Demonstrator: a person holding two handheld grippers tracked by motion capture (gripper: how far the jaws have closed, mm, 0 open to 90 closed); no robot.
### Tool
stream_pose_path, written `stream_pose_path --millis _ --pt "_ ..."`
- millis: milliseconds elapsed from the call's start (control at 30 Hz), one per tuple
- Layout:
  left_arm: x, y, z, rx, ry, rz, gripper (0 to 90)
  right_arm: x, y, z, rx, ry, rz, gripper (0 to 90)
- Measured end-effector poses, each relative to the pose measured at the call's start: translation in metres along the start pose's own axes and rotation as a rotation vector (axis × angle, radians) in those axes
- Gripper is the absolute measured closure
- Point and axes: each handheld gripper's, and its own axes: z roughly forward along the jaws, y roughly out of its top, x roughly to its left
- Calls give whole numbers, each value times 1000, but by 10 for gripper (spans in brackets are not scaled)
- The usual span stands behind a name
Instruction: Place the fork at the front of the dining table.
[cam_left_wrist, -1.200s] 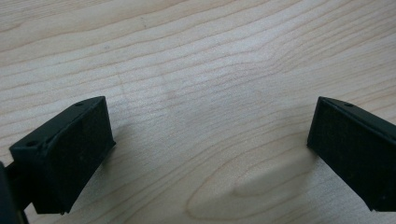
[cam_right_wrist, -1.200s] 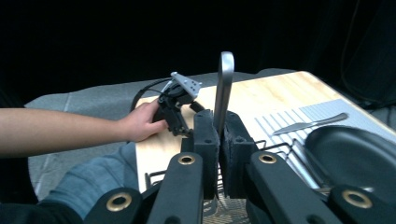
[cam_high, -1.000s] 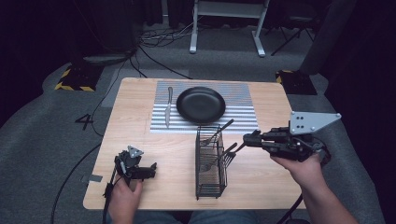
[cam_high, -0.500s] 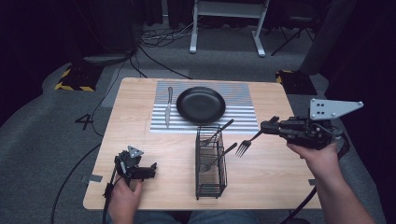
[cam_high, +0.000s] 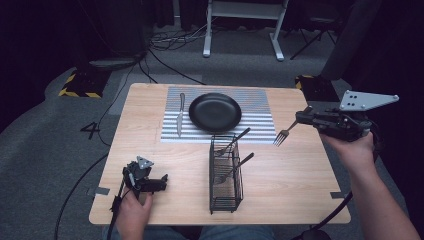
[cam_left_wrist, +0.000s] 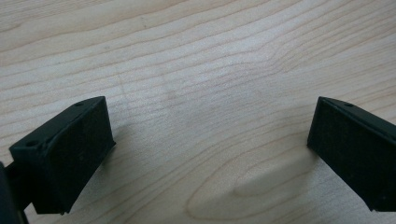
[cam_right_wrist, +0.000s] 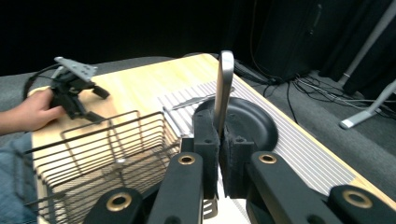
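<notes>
Item: fork, pinched by its handle between the right gripper jaws; lifted out of the wire caddy and carried off to the right, now in the air over the bench beside the striped mat; likely headed for a place by the black plate. Two utensils remain in the caddy; knife lies left of the plate. Left gripper: jaws spread, resting low over bare wood.

fork in right hand-held gripper
</notes>
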Motion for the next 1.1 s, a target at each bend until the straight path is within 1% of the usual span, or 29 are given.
stream_pose_path --millis 100,133,200,233,267,300,333,400,433,467,500,533,567,600,633,667,700,733,833,900,933,967,1000,1100 --pt "0 0 0 0 1 -2 2 -13 -3 5 -2 -10 17 863" --pt "0 0 0 0 0 0 2 -21 -5 11 -5 -11 26 863" --pt "0 0 0 0 1 -2 2 -30 -7 18 -7 -10 28 863" --pt "0 0 0 0 1 -2 2 -30 -7 18 -7 -10 28 863" --pt "0 0 0 0 1 -2 2 -38 -10 27 -12 -9 28 863" --pt "0 0 0 0 1 -2 2 -41 -11 31 -13 -10 30 863" --pt "0 0 0 0 1 -1 2 -47 -13 37 -9 -14 44 863" --pt "1 0 0 2 -5 -1 2 -53 -15 47 -6 -14 53 863" --pt "2 0 0 1 0 1 2 -53 -15 47 -6 -14 53 863" --pt "2 0 0 2 0 -4 2 -59 -16 59 1 -22 55 863" --pt "2 0 0 2 0 -4 2 -59 -16 59 1 -22 55 863" --pt "2 0 0 1 1 -3 2 -63 -18 68 5 -24 57 863" --pt "2 0 0 1 2 -2 2 -63 -18 68 5 -24 57 863" --pt "2 0 0 1 2 -2 2 -66 -20 78 9 -17 59 863" --pt "2 0 0 2 0 -4 2 -66 -20 78 9 -17 59 863" --pt "2 0 0 1 2 -2 2 -68 -22 86 18 -13 62 863" --pt "2 0 0 1 2 -2 2 -68 -22 86 18 -13 62 863" --pt "2 0 0 1 2 -3 2 -71 -24 95 28 -8 68 863" --pt "1 0 0 0 1 -5 2 -74 -29 106 40 0 76 862" --pt "2 0 0 0 2 -6 2 -75 -33 115 55 -2 83 863" --pt "2 0 0 0 3 -8 2 -75 -33 115 55 -2 83 863" --pt "2 0 0 0 3 -8 2 -76 -37 124 71 -6 86 862" --pt "2 0 0 0 3 -8 2 -76 -37 124 71 -6 86 862" --pt "2 0 0 0 4 -7 2 -77 -43 136 82 4 104 862"
